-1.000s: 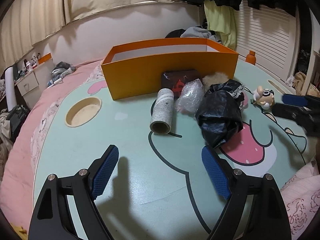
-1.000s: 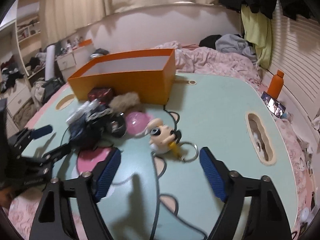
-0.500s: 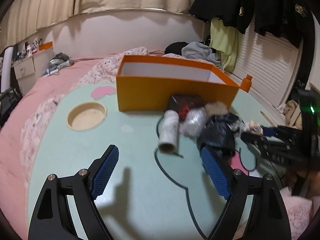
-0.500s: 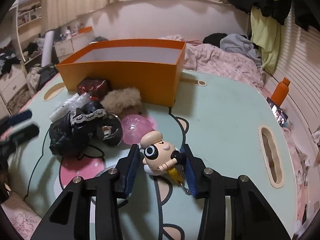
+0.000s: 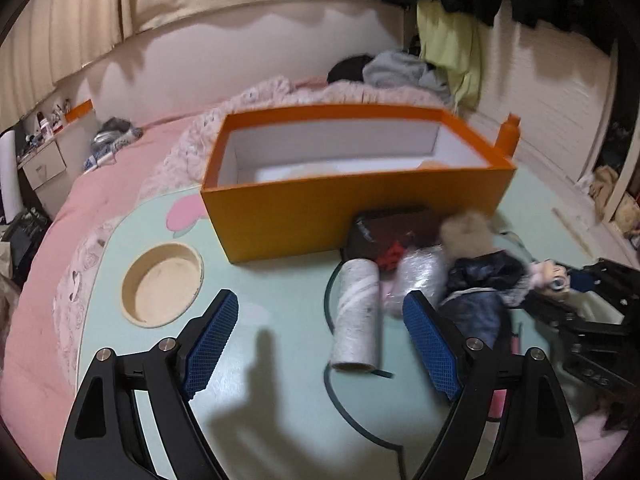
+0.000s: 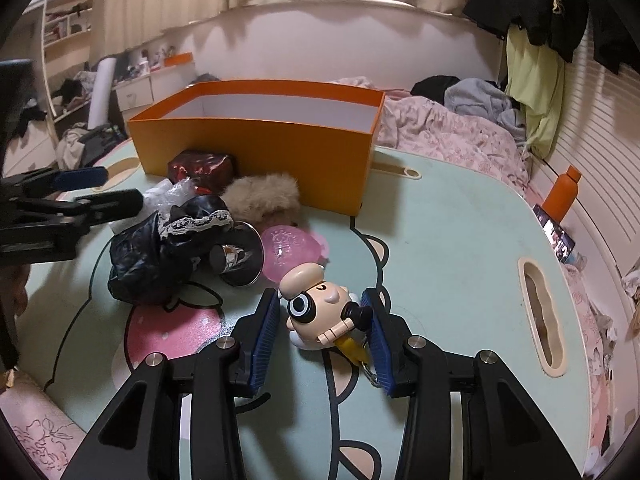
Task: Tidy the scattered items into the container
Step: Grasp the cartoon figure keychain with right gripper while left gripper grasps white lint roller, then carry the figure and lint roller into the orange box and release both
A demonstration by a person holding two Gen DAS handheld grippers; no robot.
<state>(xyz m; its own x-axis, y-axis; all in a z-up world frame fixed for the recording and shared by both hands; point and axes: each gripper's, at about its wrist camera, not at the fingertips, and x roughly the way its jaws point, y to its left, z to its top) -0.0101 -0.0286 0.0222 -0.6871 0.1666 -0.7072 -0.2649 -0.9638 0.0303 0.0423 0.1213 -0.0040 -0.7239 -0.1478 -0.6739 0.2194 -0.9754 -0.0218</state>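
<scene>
An open orange box [image 5: 352,200] [image 6: 260,140] stands at the back of the mint table. Before it lie a white roll [image 5: 356,316], a dark red packet [image 6: 200,166], a bubble-wrap wad [image 5: 420,276], a beige fur ball [image 6: 262,198], a black bag [image 6: 160,248] and a pink ball [image 6: 290,252]. My right gripper [image 6: 322,332] is shut on a cartoon figure keychain [image 6: 320,312], held just above the table. My left gripper [image 5: 320,344] is open and empty, above the table, with the roll between its fingers' line.
A round cup recess [image 5: 162,284] sits left of the box. A slot [image 6: 540,316] cuts the table on the right. An orange bottle [image 6: 562,192] and a phone [image 6: 558,236] lie by the right edge. Pink bedding surrounds the table.
My right gripper moved onto the figure, closed on it and lifted it slightly. My left gripper rose and came closer to the roll and box, staying open.
</scene>
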